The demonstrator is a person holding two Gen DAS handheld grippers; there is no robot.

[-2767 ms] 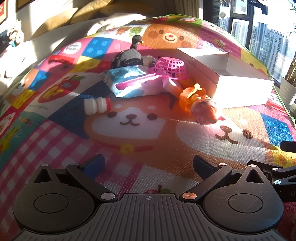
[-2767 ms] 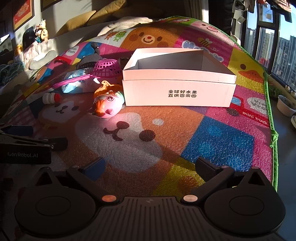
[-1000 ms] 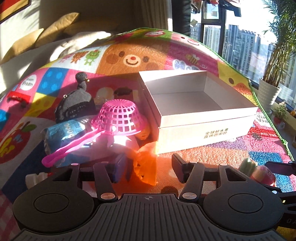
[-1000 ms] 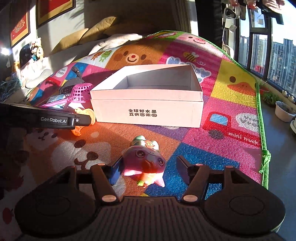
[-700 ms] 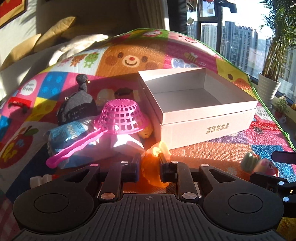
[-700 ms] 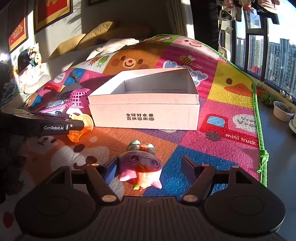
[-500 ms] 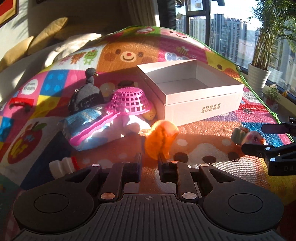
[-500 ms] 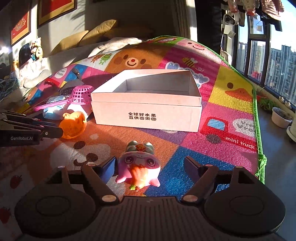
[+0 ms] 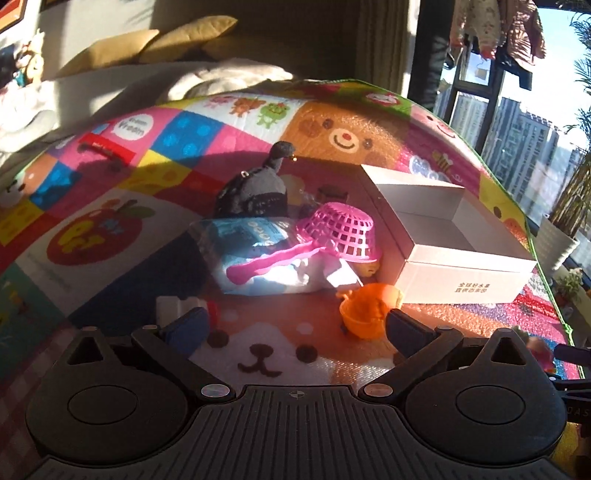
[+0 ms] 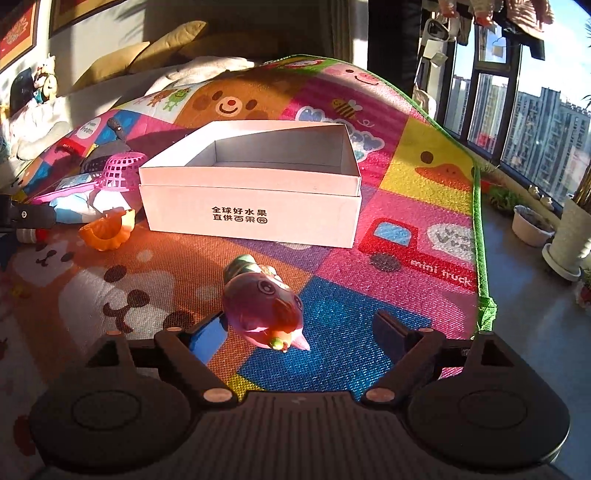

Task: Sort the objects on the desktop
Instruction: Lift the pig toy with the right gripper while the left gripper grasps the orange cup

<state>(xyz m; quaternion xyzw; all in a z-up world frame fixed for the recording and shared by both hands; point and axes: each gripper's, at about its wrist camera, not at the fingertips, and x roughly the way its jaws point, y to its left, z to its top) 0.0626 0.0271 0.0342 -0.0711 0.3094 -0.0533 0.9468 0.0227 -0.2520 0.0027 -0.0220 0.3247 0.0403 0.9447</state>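
Yellow cushions (image 10: 147,55) lie against the wall behind the play mat. Framed pictures (image 10: 16,33) hang on the wall at left. White planters (image 10: 532,225) stand on the floor beside the window (image 10: 517,92). High-rise buildings (image 9: 517,136) show outside.

- Play mat (image 10: 369,339): woven-looking, textured surface with a slight sheen.
- White box (image 10: 251,218): matt cardboard, smooth.
- Pink strainer (image 9: 341,230): glossy plastic lattice.
- Orange shell (image 9: 367,314): translucent plastic.
- Pink fish toy (image 10: 264,306): smooth, glossy plastic.
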